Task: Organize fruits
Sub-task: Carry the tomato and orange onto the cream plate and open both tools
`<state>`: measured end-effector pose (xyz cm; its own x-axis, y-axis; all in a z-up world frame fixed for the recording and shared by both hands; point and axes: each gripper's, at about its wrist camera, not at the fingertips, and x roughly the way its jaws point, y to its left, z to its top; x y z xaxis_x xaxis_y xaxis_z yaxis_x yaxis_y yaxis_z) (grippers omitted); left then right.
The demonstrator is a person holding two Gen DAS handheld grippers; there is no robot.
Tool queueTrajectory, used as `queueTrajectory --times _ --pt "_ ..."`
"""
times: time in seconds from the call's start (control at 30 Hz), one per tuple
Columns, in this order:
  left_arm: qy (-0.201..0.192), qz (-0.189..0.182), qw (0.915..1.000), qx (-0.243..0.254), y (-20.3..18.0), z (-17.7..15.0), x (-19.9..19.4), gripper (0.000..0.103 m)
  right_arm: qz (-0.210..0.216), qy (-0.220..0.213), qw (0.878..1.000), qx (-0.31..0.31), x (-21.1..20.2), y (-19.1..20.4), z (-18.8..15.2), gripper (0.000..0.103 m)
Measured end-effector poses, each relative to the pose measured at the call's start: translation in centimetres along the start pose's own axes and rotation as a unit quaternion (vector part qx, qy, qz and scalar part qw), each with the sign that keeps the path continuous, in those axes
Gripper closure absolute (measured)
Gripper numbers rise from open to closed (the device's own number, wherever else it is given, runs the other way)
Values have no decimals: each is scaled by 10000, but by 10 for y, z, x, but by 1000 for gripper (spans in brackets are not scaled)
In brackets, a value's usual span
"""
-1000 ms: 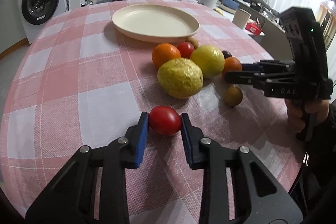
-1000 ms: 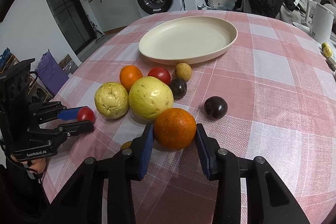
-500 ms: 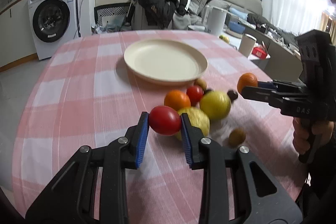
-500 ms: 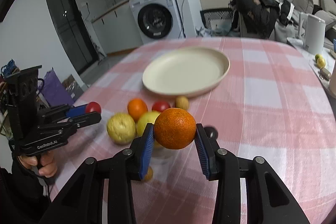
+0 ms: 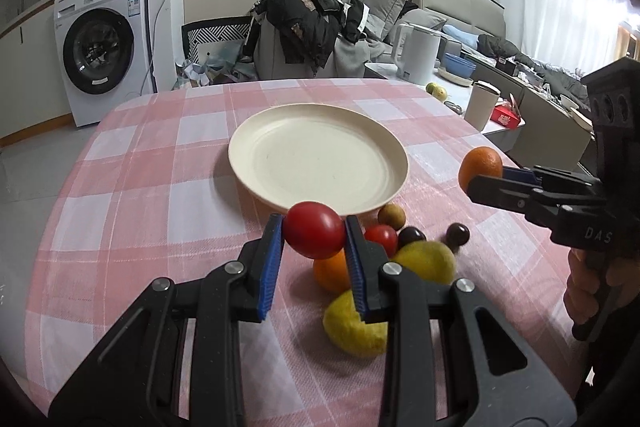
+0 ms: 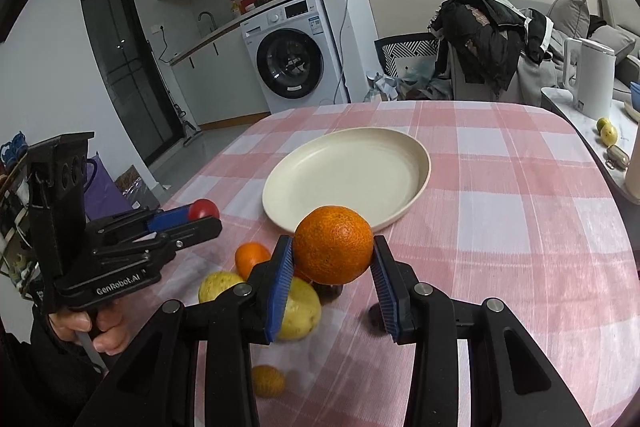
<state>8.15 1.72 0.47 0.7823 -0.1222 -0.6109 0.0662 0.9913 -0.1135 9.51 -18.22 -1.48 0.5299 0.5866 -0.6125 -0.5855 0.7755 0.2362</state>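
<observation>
My left gripper (image 5: 314, 237) is shut on a red tomato (image 5: 315, 235) and holds it in the air, just short of the cream plate (image 5: 318, 163). My right gripper (image 6: 332, 263) is shut on an orange (image 6: 333, 245), also lifted, near the plate's (image 6: 348, 173) front rim. The plate has nothing on it. Below on the checked cloth lie two yellow fruits (image 5: 426, 261), another orange (image 5: 330, 273), a second tomato (image 5: 382, 237), two dark plums (image 5: 458, 235) and small brown fruits (image 5: 391, 215). The right gripper with its orange shows in the left wrist view (image 5: 480, 167); the left one shows in the right wrist view (image 6: 204, 211).
The round table (image 5: 132, 187) has a pink checked cloth; its edge curves close on the left and right. A side counter to the right holds a white kettle (image 5: 418, 57), a cup (image 5: 482, 105) and bowls. A washing machine (image 5: 104, 47) stands behind.
Both grippers have lifted their fruit off the table and moved up and forward toward the plate. The fruit pile now lies below and behind the fingertips.
</observation>
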Motion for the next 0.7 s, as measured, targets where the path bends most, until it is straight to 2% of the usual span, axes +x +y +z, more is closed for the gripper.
queueTrajectory --times 0.7 --pt "47 304 9994 -134 8 37 55 76 -101 69 9998 166 43 -12 30 63"
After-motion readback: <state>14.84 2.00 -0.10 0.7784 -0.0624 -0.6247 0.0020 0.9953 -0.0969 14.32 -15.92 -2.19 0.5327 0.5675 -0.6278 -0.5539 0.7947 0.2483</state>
